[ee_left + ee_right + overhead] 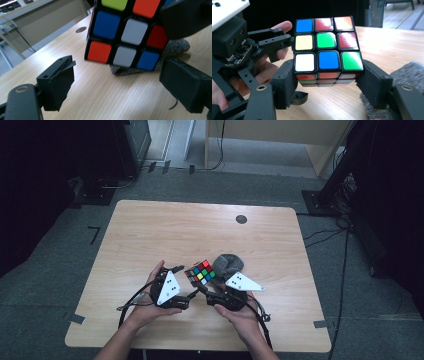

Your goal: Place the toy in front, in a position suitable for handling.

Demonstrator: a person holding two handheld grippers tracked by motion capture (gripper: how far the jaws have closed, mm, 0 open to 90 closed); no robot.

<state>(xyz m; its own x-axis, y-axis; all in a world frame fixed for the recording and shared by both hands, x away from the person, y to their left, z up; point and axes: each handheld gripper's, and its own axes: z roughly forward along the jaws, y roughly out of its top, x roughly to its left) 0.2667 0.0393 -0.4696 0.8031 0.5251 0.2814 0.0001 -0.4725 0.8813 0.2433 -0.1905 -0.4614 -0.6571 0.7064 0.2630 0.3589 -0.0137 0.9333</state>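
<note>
- Pinching a puzzle cube (325, 51) by its lowest layer, the right tongs (325, 82) press one padded black jaw against each side of it and hold it above the bench (150, 235).
- Glossy square stickers in blue, red, orange, yellow, green and white cover the cube, set in a black plastic grid with rounded corners; glare washes out the top row in the right gripper view.
- Matte, felt-like pads line the jaws of the left tongs (117, 85); one pad is frayed at its upper edge and a loose thread hangs from the other.
- Those left tongs stand spread with nothing between them, just in front of the cube's lower face, which hangs over bare wood.
- Pale wood grain marks the bench, which has rounded corners and a small dark round cap (241, 219) near its far edge.
- A grey knitted cloth (228, 265), bunched into a soft lump, lies on the bench just behind the cube; the cube and the right tongs hide part of it.
- The cube's top is cut off in the left gripper view, and its far sides cannot be made out.
- Each tong carries a flat white three-cornered plate (168, 288).
</note>
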